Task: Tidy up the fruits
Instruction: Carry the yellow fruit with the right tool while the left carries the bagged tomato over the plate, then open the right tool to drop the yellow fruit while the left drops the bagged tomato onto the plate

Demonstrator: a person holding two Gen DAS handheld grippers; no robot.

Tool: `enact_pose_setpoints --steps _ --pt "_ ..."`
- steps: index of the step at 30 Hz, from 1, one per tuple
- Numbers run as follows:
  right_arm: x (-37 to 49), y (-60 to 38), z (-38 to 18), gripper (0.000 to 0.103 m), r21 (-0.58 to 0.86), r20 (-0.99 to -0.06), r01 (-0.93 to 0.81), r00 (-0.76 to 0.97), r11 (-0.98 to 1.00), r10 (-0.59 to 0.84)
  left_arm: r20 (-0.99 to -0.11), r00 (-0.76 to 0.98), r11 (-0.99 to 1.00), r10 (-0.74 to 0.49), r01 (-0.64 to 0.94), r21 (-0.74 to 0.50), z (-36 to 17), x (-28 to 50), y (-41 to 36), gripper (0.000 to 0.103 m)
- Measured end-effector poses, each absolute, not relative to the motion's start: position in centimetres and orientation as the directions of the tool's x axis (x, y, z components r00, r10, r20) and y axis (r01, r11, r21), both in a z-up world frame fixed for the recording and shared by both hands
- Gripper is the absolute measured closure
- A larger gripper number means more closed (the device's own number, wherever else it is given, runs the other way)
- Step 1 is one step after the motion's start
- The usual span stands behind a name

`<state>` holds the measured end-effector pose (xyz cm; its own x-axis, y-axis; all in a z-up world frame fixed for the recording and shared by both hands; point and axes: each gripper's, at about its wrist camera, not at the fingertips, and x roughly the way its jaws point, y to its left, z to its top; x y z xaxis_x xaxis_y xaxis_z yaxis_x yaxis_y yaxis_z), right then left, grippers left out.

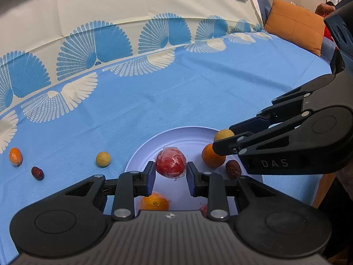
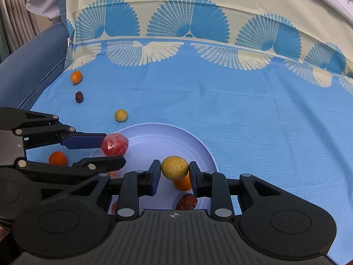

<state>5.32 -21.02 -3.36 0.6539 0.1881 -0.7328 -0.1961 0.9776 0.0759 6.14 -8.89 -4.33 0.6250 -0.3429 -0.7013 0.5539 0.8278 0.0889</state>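
A pale blue plate (image 1: 141,152) (image 2: 158,137) lies on the blue tablecloth. My left gripper (image 1: 170,173) (image 2: 110,152) is shut on a red fruit in plastic wrap (image 1: 169,162) (image 2: 114,144) over the plate's edge. My right gripper (image 2: 174,176) (image 1: 222,141) is shut on a yellow-green round fruit (image 2: 174,167) (image 1: 223,135) above the plate. An orange (image 1: 211,157) (image 2: 183,183) and a brown date (image 1: 233,169) (image 2: 186,202) lie on the plate below it.
On the cloth left of the plate lie a yellow-green ball fruit (image 1: 103,159) (image 2: 121,115), a dark date (image 1: 37,173) (image 2: 79,96), a small orange fruit (image 1: 15,156) (image 2: 76,77) and another orange (image 1: 154,202) (image 2: 57,158). An orange cushion (image 1: 295,25) lies far right.
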Motion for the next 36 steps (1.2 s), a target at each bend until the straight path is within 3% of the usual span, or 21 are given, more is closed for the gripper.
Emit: enact_pose_setpoints --steps 26,32,36 --pt "5.27 -20.79 -3.46 0.073 0.071 -0.736 -0.200 0.650 0.977 0.187 -0.699 0.627 0.831 -0.343 0.550 0.086 -4.08 6.07 -8.84 0.067" --pt "5.23 -20.96 -3.47 0.058 0.064 -0.732 -0.176 0.661 0.982 0.167 -0.689 0.642 0.847 -0.336 0.526 0.078 -3.70 6.23 -8.54 0.063" --pt "5.17 -21.05 -3.39 0.055 0.056 -0.727 -0.173 0.668 0.983 0.159 -0.683 0.650 0.852 -0.333 0.518 0.077 -3.49 6.28 -8.42 0.063"
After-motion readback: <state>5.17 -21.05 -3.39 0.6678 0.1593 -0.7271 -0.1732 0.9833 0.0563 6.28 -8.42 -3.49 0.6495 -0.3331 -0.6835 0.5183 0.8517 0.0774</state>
